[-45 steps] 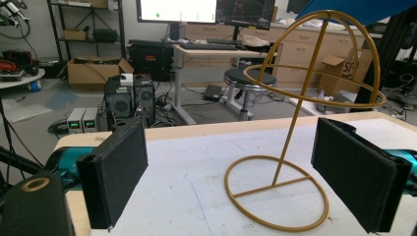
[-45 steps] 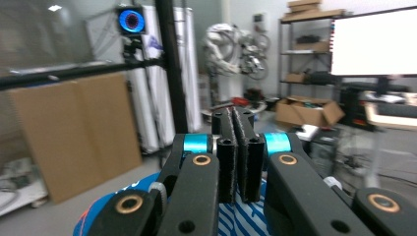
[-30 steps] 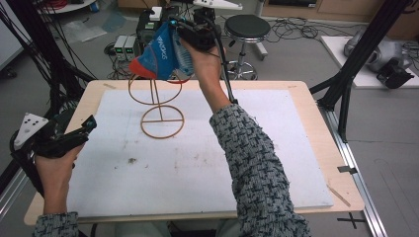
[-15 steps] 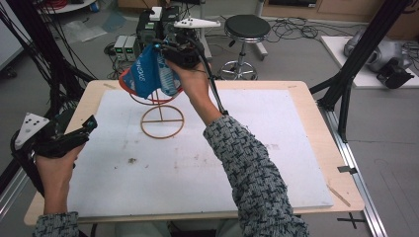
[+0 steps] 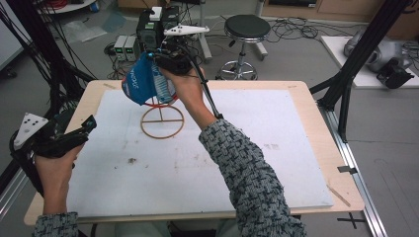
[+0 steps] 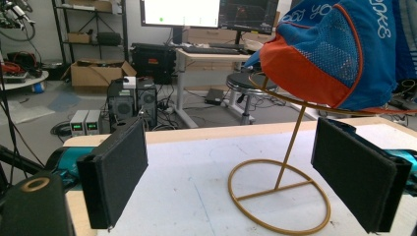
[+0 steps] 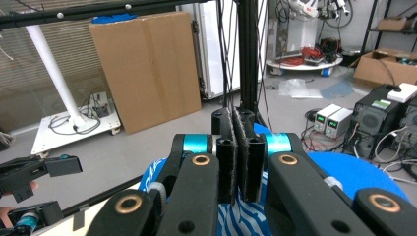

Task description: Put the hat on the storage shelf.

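A blue and orange cap hangs from my right gripper, which is shut on its fabric over the gold wire stand. From the left gripper view the cap lies over the stand's upper ring, above the stem and round base. In the right gripper view the jaws are pressed together on the blue cloth. My left gripper stays low at the table's left edge, open, with nothing between its pads.
A white mat covers most of the wooden table. Beyond the far edge stand a black stool and computer boxes. Black frame posts rise at both sides.
My right gripper has carried the cap leftward and downward onto the top of the wire stand. The left gripper has not moved.
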Motion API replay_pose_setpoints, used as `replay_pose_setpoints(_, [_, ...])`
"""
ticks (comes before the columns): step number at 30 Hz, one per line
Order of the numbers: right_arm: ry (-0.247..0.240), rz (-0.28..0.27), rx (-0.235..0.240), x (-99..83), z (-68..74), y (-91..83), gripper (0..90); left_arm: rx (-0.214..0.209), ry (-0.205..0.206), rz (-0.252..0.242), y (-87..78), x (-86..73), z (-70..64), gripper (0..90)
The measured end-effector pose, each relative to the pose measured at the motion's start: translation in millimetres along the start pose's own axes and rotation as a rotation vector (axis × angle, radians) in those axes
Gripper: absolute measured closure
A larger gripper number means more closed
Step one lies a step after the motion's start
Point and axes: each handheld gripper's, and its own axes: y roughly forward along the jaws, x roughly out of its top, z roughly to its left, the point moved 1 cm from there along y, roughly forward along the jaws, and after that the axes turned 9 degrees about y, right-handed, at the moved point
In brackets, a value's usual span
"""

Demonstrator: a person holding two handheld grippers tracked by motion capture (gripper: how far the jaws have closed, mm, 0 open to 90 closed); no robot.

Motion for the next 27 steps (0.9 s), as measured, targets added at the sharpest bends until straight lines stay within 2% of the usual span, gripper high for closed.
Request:
replay_pose_setpoints(5, [0.032, -0.023, 0.014, 1.3, -3.8, -3.5, 88.3, -0.001, 0.0, 0.0, 0.8, -0.3, -0.4, 14.1])
replay_pose_setpoints(6, [0.064, -0.039, 0.032, 3.2, -4.6, -6.2, 88.4, -0.002, -0.002, 0.0, 1.2, -0.4, -0.7, 14.1])
replay_pose_setpoints(8, [0.072, -0.041, 0.037, 3.6, -4.2, -7.1, 88.3, -0.002, 0.001, 0.004, 1.8, -0.7, -0.9, 14.1])
replay_pose_setpoints(10, [0.076, -0.043, 0.04, 4.2, -2.0, -8.7, 88.3, -0.006, 0.004, 0.006, 2.8, -0.9, -1.7, 14.1])
replay_pose_setpoints(14, [0.098, -0.057, 0.076, 5.3, 7.4, -11.3, 88.4, -0.01, 0.007, 0.007, 4.3, -1.0, -3.7, 14.1])
replay_pose_setpoints(18, [0.082, -0.042, 0.068, 3.7, 10.7, -9.7, 88.3, -0.01, 0.008, 0.01, 3.8, -1.2, -3.4, 14.1])
replay_pose_setpoints(22, [0.071, -0.03, 0.047, -0.5, 7.7, -5.4, 88.3, -0.006, 0.004, 0.006, 2.2, -0.7, -1.9, 14.1])
replay_pose_setpoints(23, [0.044, -0.016, 0.021, -3.6, 6.5, -2.3, 88.2, -0.005, 0.003, 0.003, 1.9, -0.7, -1.4, 14.1])
replay_pose_setpoints(27, [0.062, -0.006, 0.018, -9.3, 2.0, 1.4, 88.2, -0.005, 0.003, 0.005, 1.5, -0.9, -0.7, 14.1])
